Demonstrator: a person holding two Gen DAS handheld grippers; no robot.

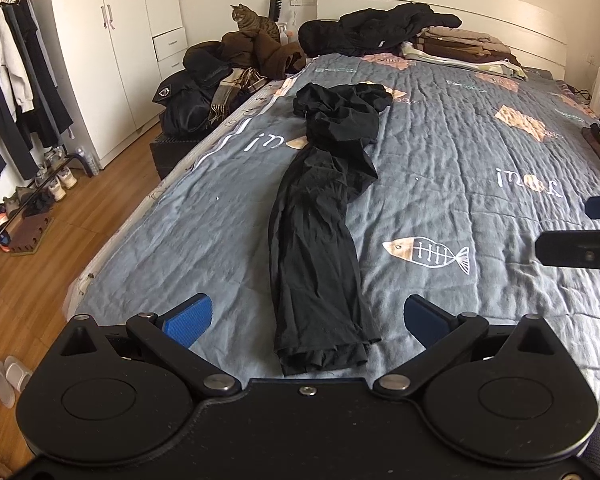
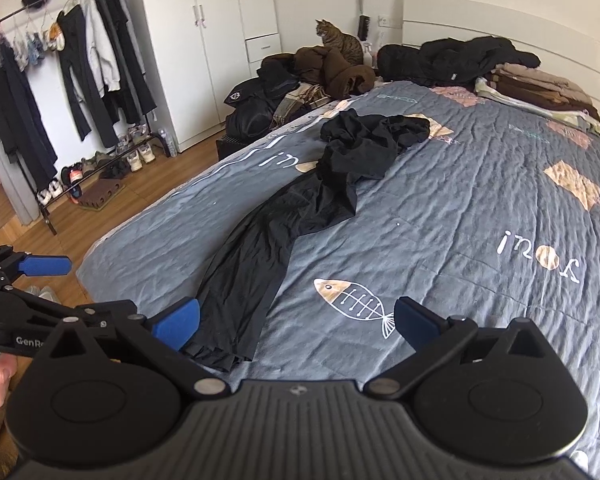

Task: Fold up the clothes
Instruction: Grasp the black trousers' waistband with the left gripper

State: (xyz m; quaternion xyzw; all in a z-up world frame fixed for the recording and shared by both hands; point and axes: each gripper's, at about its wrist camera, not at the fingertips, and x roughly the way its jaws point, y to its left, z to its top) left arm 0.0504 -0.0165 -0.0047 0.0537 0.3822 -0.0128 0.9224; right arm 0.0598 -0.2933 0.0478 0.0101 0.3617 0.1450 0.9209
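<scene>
the black garment lies on the bed, on the grey quilt with fish pictures. it is stretched in a long narrow strip from the near edge toward the headboard, and its far end is bunched in a crumpled heap. i cannot tell if it is trousers or a dress.

the left gripper has its jaws spread wide and it holds nothing. it hovers above the near hem, which lies between its two blue pads. the right gripper is also spread wide and empty. it is just beside the garment on the right side, over a fish picture, and only its left pad is near the cloth edge.

i think the folding is not yet begun, and the next step is probably to take the near hem with both grippers.

what could go wrong:
- the cloth looks thin and lies in several layers at the hem, so a gripper may pinch only the top layer, and the rest will drop and twist.
- the quilt under it is soft and wrinkled, so a low pinch may catch the quilt together with the garment.
- the far heap is tangled, so pulling may drag it as a lump and it will not spread flat.
- the cat sits on the pile of clothes beyond the bed. it may jump on the bed and disturb the work.
</scene>
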